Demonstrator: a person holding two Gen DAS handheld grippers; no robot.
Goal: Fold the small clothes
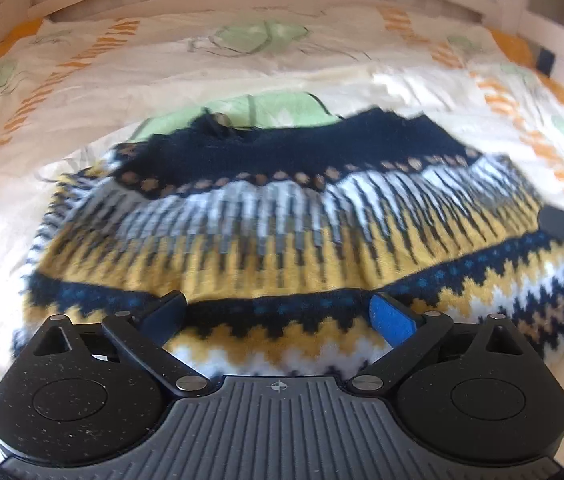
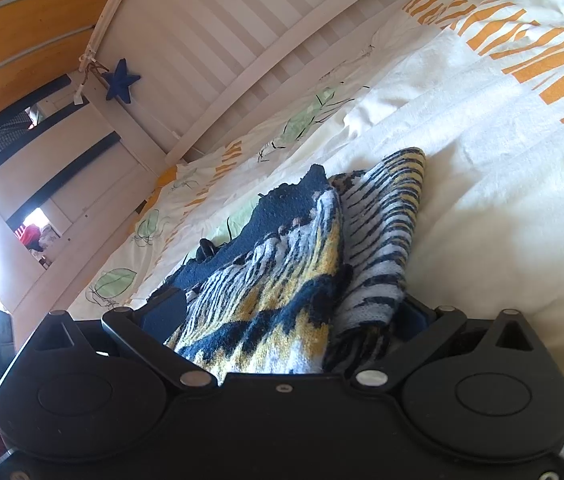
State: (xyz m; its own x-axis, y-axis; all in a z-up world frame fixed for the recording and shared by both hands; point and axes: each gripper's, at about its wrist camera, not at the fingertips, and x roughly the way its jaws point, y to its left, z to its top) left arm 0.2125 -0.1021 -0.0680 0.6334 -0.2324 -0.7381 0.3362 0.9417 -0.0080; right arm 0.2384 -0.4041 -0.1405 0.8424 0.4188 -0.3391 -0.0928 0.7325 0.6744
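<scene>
A knitted sweater [image 1: 282, 232] in navy, yellow, white and grey bands lies across the bed, its navy neck part at the far side. My left gripper [image 1: 278, 314] is at its near hem. The blue-padded fingers [image 1: 392, 320] stand wide apart, with the zigzag band running between them. My right gripper [image 2: 288, 314] is at the sweater's right side, also spread wide. A bunched, doubled-over fold of the sweater [image 2: 282, 280] fills the gap between its fingers. In the left wrist view, part of the right gripper's body shows at the sweater's right edge.
The bed's duvet [image 1: 202, 72] is cream with orange stripes and green leaf prints. A white slatted bed rail [image 2: 242, 40] runs along the far side, with a blue star [image 2: 121, 79] hanging on it. Something dark red lies at the right edge.
</scene>
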